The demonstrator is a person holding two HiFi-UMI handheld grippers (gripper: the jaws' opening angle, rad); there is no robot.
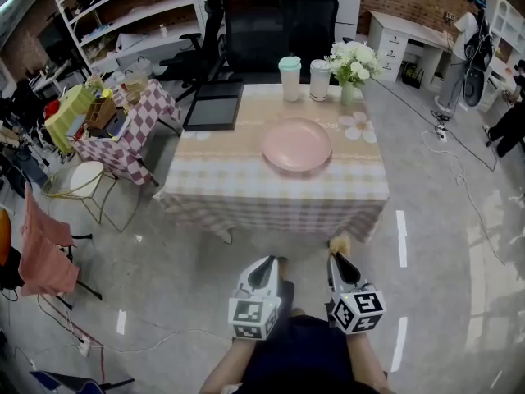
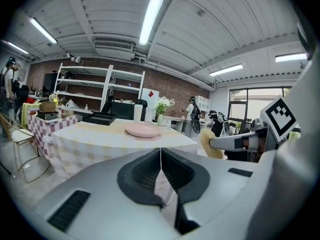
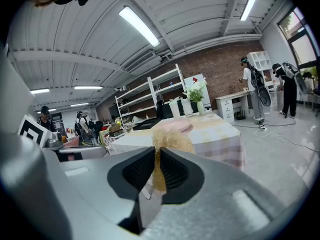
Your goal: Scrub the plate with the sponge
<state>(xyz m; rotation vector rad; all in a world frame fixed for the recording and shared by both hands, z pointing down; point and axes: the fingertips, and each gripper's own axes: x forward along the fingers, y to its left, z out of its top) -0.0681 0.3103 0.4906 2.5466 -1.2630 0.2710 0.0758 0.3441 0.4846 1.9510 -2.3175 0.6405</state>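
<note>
Our right gripper (image 3: 158, 160) clamped on the sponge (image 3: 171, 138), our left gripper (image 2: 160, 156) closed and empty, plate (image 1: 296, 144) ahead of both on the table (image 1: 246, 189)

Plate (image 1: 296, 144) on table (image 1: 246, 189); 2 cups (image 1: 289, 78) and flowers (image 1: 353, 62) behind it; tray (image 1: 214, 105) at left.
</note>
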